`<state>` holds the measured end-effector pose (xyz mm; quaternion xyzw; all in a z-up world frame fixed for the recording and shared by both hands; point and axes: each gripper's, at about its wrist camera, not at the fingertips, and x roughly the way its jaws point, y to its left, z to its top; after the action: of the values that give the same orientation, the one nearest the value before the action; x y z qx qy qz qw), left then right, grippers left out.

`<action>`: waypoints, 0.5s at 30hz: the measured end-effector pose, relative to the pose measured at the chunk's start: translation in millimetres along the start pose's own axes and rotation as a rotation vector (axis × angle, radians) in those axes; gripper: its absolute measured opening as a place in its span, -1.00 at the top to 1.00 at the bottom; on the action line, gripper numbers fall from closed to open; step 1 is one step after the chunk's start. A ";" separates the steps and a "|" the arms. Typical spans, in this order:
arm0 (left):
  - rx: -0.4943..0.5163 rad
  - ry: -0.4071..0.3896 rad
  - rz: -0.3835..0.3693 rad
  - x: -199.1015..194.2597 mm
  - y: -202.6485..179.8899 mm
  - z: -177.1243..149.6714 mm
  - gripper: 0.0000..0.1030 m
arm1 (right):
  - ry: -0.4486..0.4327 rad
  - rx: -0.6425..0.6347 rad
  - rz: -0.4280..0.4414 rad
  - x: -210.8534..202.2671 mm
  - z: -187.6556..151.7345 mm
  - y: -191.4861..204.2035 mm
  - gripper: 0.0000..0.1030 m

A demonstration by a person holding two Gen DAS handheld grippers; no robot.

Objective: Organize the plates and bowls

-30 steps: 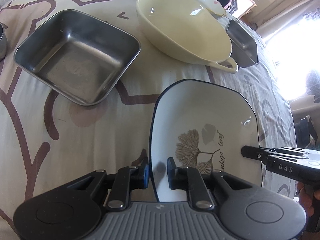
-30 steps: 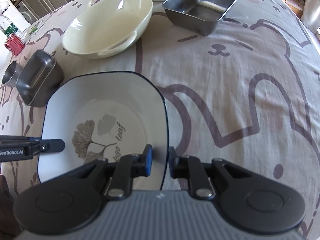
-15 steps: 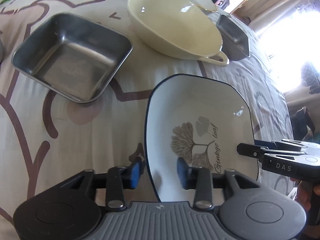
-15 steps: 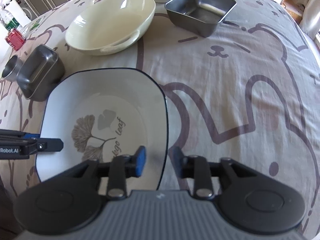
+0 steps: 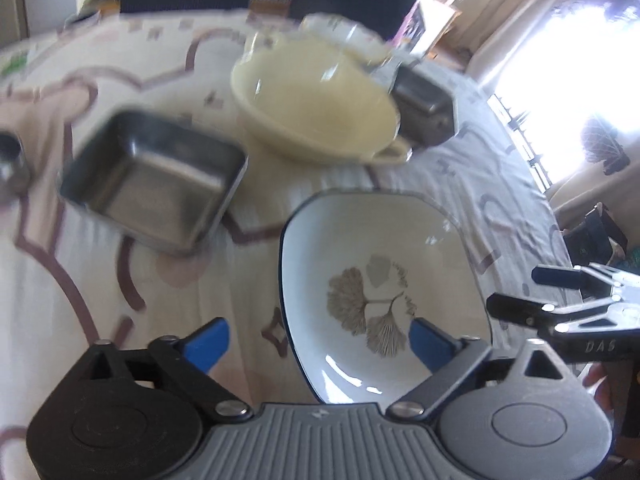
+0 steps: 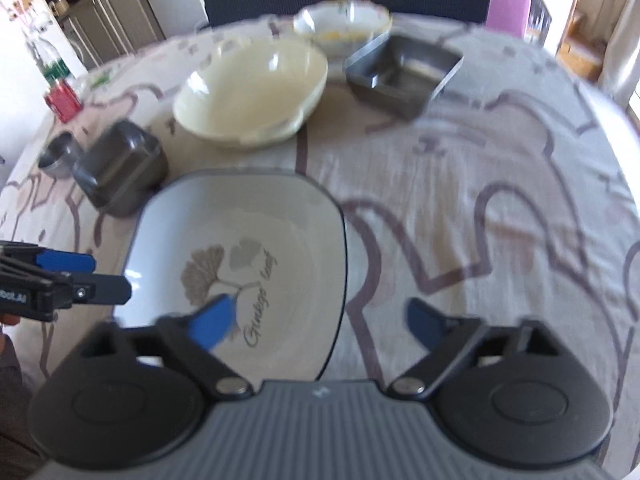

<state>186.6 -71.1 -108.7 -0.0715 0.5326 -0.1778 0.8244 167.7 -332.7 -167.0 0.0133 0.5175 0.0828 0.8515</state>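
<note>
A: L→R in the right wrist view: small round steel cup, dark rounded steel tin, then the white square plate w/ dark rim and ginkgo print flat on the bear-print tabletop, near edge.

B: Grippers?

A: Changed vs a sec ago. Left hand-held gripper and right hand-held gripper were each pinched on a plate rim; now both sit w/ blue pads spread wide, touching nothing. Each straddles its own side of the plate.

B: Meaning?

A: Prob. the plate's been set down and released, so that placement looks done. Next item likely one of the bowls/tins further back.

B: Which are?

A: Cream oval ceramic bowl w/ handles, floral china bowl behind it, square steel tray at right. Frames blurred, both views moving.

B: Writing?

A: Plate reads "Ginkgo leaf". Right unit's side shows "DAS" in the left wrist view; left unit's label is cut off, unreadable.
</note>
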 end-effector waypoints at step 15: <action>0.153 -0.426 0.120 -55.7 -13.3 65.6 -1.00 | -0.319 0.315 0.084 -26.4 37.7 -9.1 -1.00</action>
<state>222.4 -67.6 -29.4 -0.0129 0.3349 -0.1495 0.9302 190.3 -343.4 -127.3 0.1803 0.3820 0.0331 0.9058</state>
